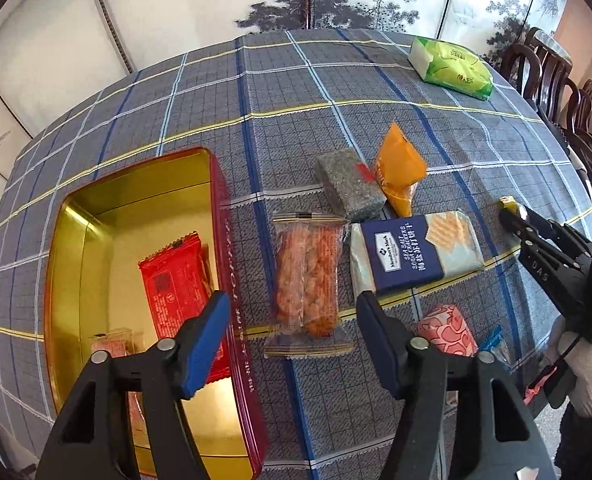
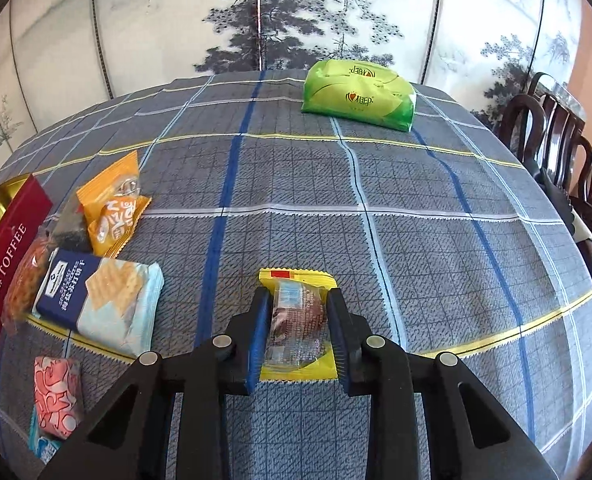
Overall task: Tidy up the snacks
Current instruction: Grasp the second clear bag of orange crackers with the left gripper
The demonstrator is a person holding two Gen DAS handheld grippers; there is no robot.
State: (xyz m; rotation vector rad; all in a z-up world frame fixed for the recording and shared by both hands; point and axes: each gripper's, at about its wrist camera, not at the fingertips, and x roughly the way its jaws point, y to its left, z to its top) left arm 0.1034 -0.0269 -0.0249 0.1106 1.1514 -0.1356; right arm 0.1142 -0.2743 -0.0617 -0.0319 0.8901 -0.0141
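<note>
A red toffee tin (image 1: 232, 280) with a gold inside stands open at the left, with a red packet (image 1: 176, 280) lying in it. My left gripper (image 1: 294, 340) is open, hanging just above a clear packet of orange-brown snack (image 1: 308, 276) that lies flat on the cloth beside the tin. Its pads do not touch the packet. My right gripper (image 2: 298, 320) is shut on a yellow-edged clear packet with a brown snack (image 2: 296, 316), held over the cloth. It also shows in the left wrist view as the right gripper (image 1: 510, 210) at the right edge.
Beside the tin (image 2: 4, 260) lie a blue cracker pack (image 1: 412, 252), an orange packet (image 1: 398, 168), a grey block packet (image 1: 350, 184) and a pink packet (image 1: 448, 330). A green tissue pack (image 2: 360, 94) sits at the far edge. Dark chairs (image 2: 556, 140) line the right side.
</note>
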